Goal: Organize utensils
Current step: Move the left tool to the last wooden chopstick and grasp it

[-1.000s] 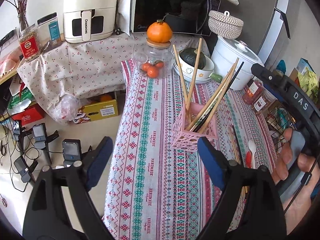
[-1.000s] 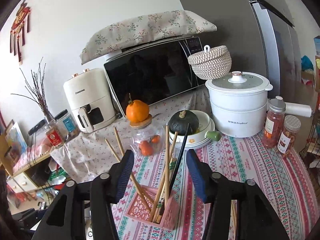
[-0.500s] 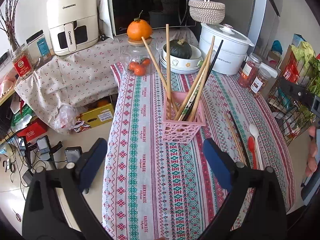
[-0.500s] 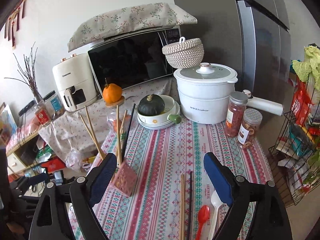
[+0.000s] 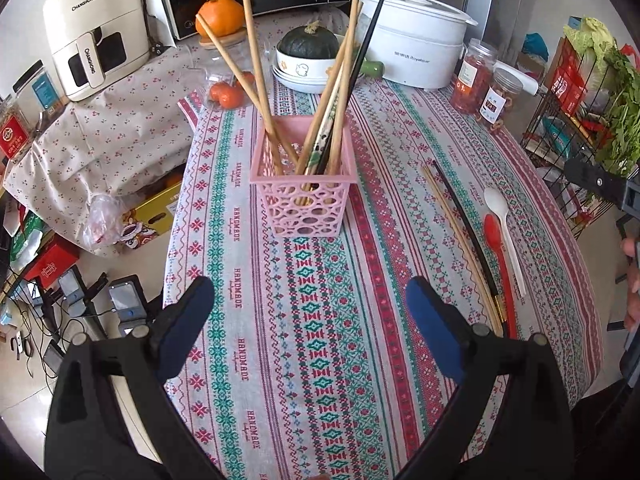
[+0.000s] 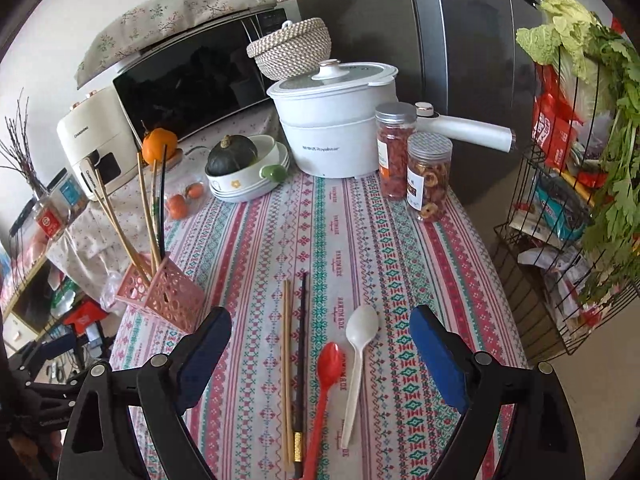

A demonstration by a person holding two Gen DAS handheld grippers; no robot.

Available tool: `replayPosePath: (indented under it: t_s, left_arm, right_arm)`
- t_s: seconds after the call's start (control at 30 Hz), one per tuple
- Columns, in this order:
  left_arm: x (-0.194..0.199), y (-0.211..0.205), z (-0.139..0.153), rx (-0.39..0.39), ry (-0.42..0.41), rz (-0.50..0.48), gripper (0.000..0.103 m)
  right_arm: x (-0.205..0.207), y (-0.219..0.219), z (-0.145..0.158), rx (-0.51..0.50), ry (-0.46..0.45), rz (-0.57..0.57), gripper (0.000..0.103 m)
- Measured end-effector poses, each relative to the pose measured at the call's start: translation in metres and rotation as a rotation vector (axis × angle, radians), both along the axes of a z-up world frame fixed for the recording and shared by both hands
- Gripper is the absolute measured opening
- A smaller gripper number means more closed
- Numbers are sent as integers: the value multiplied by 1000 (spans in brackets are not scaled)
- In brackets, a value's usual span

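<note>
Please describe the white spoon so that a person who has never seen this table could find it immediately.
Start from the big white cooking pot at the back of the patterned tablecloth and come toward the near edge, where four utensils lie side by side. The white spoon is the rightmost, beside a red spoon; it is the only white one.

A pink openwork basket point(image 5: 303, 184) is standing upright on the bench, holding several wooden chopsticks point(image 5: 256, 64) and one black chopstick point(image 5: 362, 48) that are leaning outward. Well to its right, a wooden pair point(image 6: 286, 376), a black chopstick point(image 6: 301, 364), a red spoon point(image 6: 324, 384) and a white spoon point(image 6: 357, 356) are lying flat, side by side, bowls pointing away.
</note>
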State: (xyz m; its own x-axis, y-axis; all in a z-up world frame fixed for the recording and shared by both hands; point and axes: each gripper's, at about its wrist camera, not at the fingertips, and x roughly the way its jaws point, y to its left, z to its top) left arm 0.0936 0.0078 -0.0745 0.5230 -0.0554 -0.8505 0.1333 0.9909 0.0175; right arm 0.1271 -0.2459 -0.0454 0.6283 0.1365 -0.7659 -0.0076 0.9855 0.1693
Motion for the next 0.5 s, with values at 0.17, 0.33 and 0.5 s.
replayPosePath:
  t_s: [0.17,0.33,0.5]
  left_arm:
    - [0,-15,-20,13,63,-10,96]
    - [8,-38,-38,39,124,-20,96]
    - [24,-64,-44,-3,124,-36,96]
  right_arm:
    - [-2,1,-14,-68,90,49,92]
    - [5,-7,-25,-54,166,75,92]
    - [17,-25,-33,-63,202,35,92]
